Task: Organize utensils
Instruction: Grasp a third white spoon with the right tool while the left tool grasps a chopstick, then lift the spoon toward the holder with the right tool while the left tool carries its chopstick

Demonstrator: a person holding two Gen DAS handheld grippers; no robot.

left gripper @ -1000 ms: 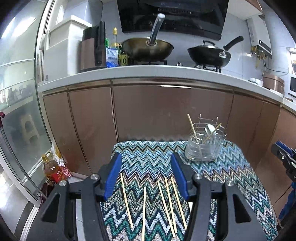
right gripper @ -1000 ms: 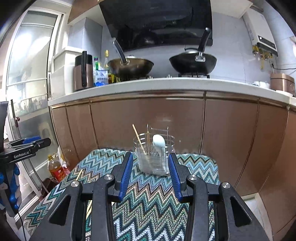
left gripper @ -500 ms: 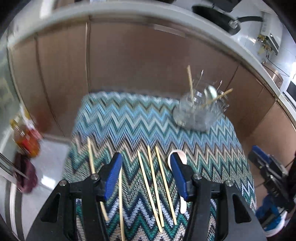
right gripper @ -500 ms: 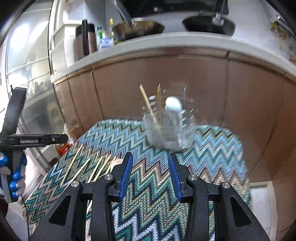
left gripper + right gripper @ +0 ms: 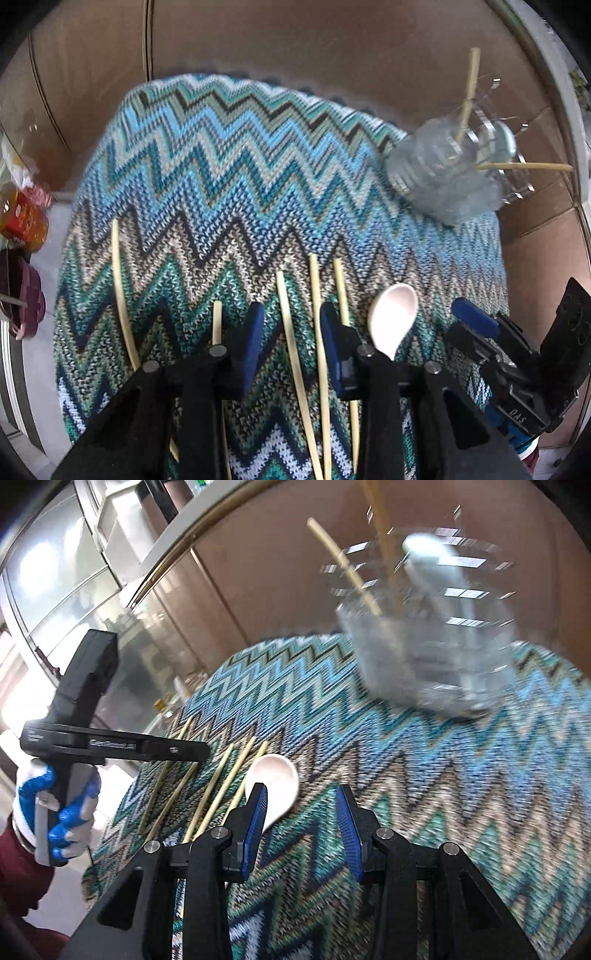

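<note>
Bamboo chopsticks (image 5: 295,354) lie between the closing left hand-held gripper (image 5: 290,332) fingers, none pinched yet; two may be caught. Right hand-held gripper (image 5: 301,823) gapes empty beside the spoon (image 5: 275,786).

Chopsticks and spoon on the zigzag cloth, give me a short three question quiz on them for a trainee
1. True or false: the white spoon lies loose on the zigzag cloth.
2. How many chopsticks lie between the left gripper fingers: A one, B two, C none?
3. Fill in: the clear holder already has chopsticks and a ____ standing in it.

Key
1. True; it lies beside the loose chopsticks.
2. B; the jaws are closing, not yet pressing.
3. Spoon.
</note>
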